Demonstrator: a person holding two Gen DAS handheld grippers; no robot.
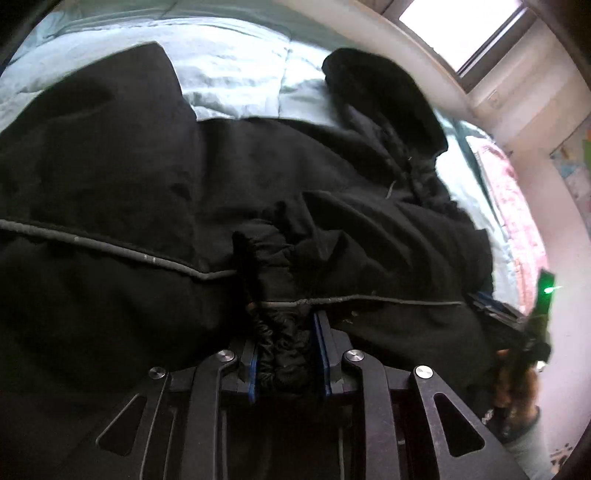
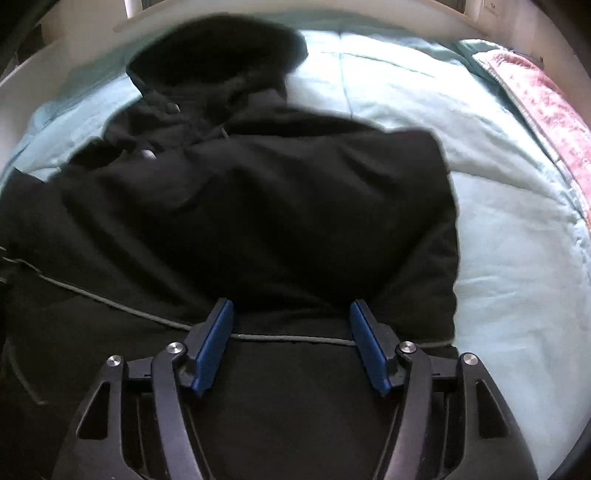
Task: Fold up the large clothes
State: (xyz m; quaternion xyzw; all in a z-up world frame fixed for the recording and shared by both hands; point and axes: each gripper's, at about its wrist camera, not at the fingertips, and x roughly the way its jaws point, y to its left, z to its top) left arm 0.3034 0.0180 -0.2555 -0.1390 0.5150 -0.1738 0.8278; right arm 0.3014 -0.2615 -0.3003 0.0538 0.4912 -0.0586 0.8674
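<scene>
A large black hooded jacket (image 1: 110, 166) lies spread on a bed, its hood (image 1: 384, 96) toward the far right. In the left wrist view my left gripper (image 1: 286, 321) is shut on the gathered elastic cuff of a sleeve (image 1: 280, 354), bunched between the blue pads just over the grey zipper line (image 1: 110, 247). In the right wrist view the jacket (image 2: 277, 206) fills the middle, with the hood (image 2: 218, 62) at the top. My right gripper (image 2: 291, 306) stands open low over the jacket body, pads wide apart on either side of the zipper (image 2: 288, 338), gripping nothing.
A pale blue bed cover (image 2: 498, 221) shows around the jacket, also behind it in the left wrist view (image 1: 229, 70). A pink blanket (image 2: 546, 107) lies along the bed's right side. A window (image 1: 461, 29) is at the upper right. A person's hand (image 1: 517, 384) holds a device with a green light.
</scene>
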